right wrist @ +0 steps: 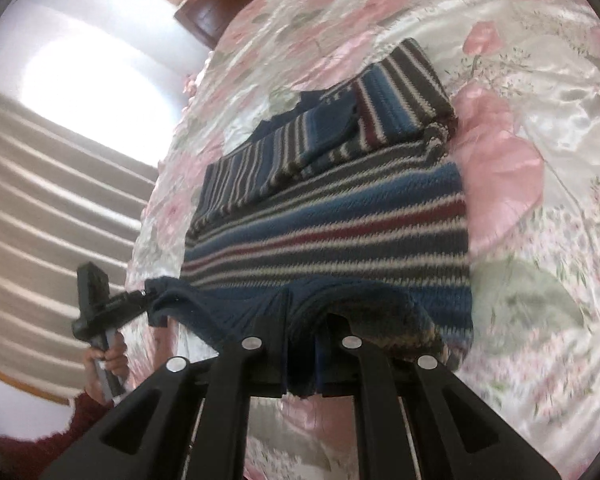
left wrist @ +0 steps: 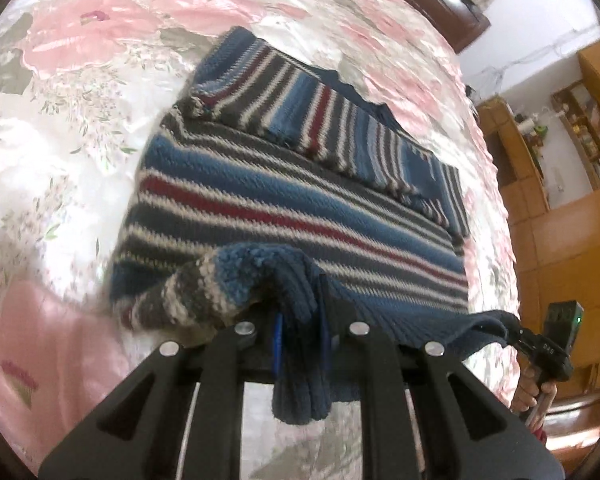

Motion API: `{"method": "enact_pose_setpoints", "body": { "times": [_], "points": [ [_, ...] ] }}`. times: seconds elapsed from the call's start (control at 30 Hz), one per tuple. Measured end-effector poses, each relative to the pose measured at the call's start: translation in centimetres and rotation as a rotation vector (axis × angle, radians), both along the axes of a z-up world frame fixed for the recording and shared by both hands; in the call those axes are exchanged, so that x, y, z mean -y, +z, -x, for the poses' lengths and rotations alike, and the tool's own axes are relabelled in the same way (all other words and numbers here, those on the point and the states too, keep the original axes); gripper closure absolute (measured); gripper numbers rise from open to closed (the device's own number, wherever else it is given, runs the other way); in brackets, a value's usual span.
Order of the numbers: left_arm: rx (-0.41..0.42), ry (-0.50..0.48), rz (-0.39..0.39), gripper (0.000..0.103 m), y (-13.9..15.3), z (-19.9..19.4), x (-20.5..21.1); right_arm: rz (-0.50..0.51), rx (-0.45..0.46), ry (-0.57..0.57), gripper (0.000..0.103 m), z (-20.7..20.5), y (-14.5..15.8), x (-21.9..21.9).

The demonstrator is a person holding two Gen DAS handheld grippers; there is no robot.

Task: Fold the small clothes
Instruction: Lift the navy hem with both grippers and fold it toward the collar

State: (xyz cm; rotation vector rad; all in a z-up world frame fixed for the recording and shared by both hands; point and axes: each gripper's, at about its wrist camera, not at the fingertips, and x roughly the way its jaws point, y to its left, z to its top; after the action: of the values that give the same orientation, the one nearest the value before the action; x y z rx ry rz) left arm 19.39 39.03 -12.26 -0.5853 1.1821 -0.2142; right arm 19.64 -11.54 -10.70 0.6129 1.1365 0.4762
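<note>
Left wrist view: our left gripper (left wrist: 300, 344) is clenched on the navy ribbed hem (left wrist: 300, 392) of a striped knit sweater (left wrist: 284, 208), a thick bunch of it wedged between the jaws and hanging out below. The sweater lies spread on a pink floral satin bedspread (left wrist: 100, 40), sleeves (left wrist: 300, 108) already folded across the chest at the end farthest from the hem. At the hem's other corner the right gripper (left wrist: 512, 332) pinches the same edge. Right wrist view: our right gripper (right wrist: 304, 356) is likewise clamped on the hem (right wrist: 300, 320), the lifted edge arching off the bedspread (right wrist: 540, 160); the left gripper (right wrist: 148, 294) shows at the hem's far corner, a hand (right wrist: 110, 354) on its handle. We judge the knit soft, bulky, moderately heavy and stretchy, so it will sag between the grips; the satin beneath looks slippery, and the body may slide. Both hem corners seem the right holds.
</note>
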Motion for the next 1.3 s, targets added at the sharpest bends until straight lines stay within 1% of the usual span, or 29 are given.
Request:
{"method": "enact_pose_setpoints", "body": {
  "times": [0.2, 0.3, 0.43, 0.53, 0.6, 0.63, 0.7, 0.73, 0.77, 0.8, 0.83, 0.87, 0.9, 0.93, 1.0, 1.03, 1.1, 1.2, 1.27, 1.3],
  "points": [
    [-0.051, 0.041, -0.014, 0.090, -3.0, -3.3, 0.0, 0.003, -0.068, -0.021, 0.094, -4.4, -2.9, 0.0],
    [-0.080, 0.058, -0.003, 0.090, -4.5, -4.5, -0.2, -0.002, -0.108, -0.038, 0.094, -6.0, -4.5, 0.3],
    [-0.101, 0.073, 0.008, 0.086, -6.0, -5.5, -0.3, 0.004, -0.148, -0.048, 0.093, -7.3, -6.2, 0.5],
    [-0.107, 0.075, 0.023, 0.083, -6.4, -5.7, -0.5, 0.006, -0.170, -0.050, 0.091, -7.7, -7.1, 0.7],
    [-0.115, 0.080, 0.046, 0.082, -6.4, -5.8, -0.7, -0.016, -0.180, -0.051, 0.087, -7.8, -7.3, 1.1],
    [-0.118, 0.080, 0.057, 0.079, -6.2, -5.8, -0.9, -0.022, -0.182, -0.053, 0.086, -7.7, -7.2, 1.3],
    [-0.117, 0.090, 0.068, 0.071, -5.6, -5.5, -1.3, -0.048, -0.188, -0.059, 0.085, -7.5, -7.0, 1.9],
    [-0.109, 0.098, 0.072, 0.062, -5.1, -5.3, -1.5, -0.054, -0.188, -0.060, 0.082, -7.4, -6.9, 2.1],
    [-0.092, 0.112, 0.073, 0.053, -4.4, -5.0, -1.9, -0.053, -0.186, -0.065, 0.076, -7.3, -6.7, 2.3],
    [-0.068, 0.128, 0.065, 0.049, -3.5, -4.7, -2.4, -0.046, -0.181, -0.076, 0.072, -7.2, -6.4, 2.8],
    [-0.051, 0.140, 0.056, 0.043, -3.0, -4.5, -2.7, -0.043, -0.175, -0.090, 0.063, -7.1, -6.1, 3.1],
    [-0.025, 0.161, 0.036, 0.039, -2.1, -4.1, -3.3, -0.030, -0.160, -0.113, 0.059, -6.9, -5.6, 3.8],
    [-0.007, 0.175, 0.019, 0.038, -1.4, -3.8, -3.8, -0.020, -0.151, -0.118, 0.059, -6.8, -5.3, 4.1],
    [0.008, 0.189, -0.016, 0.038, -0.7, -3.6, -4.4, -0.013, -0.145, -0.119, 0.059, -6.8, -5.0, 4.3],
    [0.025, 0.192, -0.064, 0.037, 0.1, -3.3, -5.0, 0.005, -0.129, -0.116, 0.059, -6.6, -4.2, 4.6],
    [0.029, 0.185, -0.098, 0.037, 0.5, -3.1, -5.1, 0.022, -0.121, -0.108, 0.059, -6.5, -3.9, 4.5],
    [0.031, 0.172, -0.137, 0.037, 0.7, -3.3, -5.2, 0.073, -0.098, -0.089, 0.059, -6.4, -3.1, 4.3],
    [0.045, 0.121, -0.200, 0.037, 1.0, -3.9, -4.2, 0.139, -0.061, -0.061, 0.056, -6.4, -2.2, 3.7],
    [0.070, 0.065, -0.259, 0.036, 1.2, -4.5, -3.1, 0.147, -0.047, -0.046, 0.046, -6.5, -1.9, 3.5],
    [0.080, 0.032, -0.283, 0.034, 1.3, -4.9, -2.4, 0.147, -0.039, -0.038, 0.044, -6.7, -1.7, 3.3]
  ]
}}
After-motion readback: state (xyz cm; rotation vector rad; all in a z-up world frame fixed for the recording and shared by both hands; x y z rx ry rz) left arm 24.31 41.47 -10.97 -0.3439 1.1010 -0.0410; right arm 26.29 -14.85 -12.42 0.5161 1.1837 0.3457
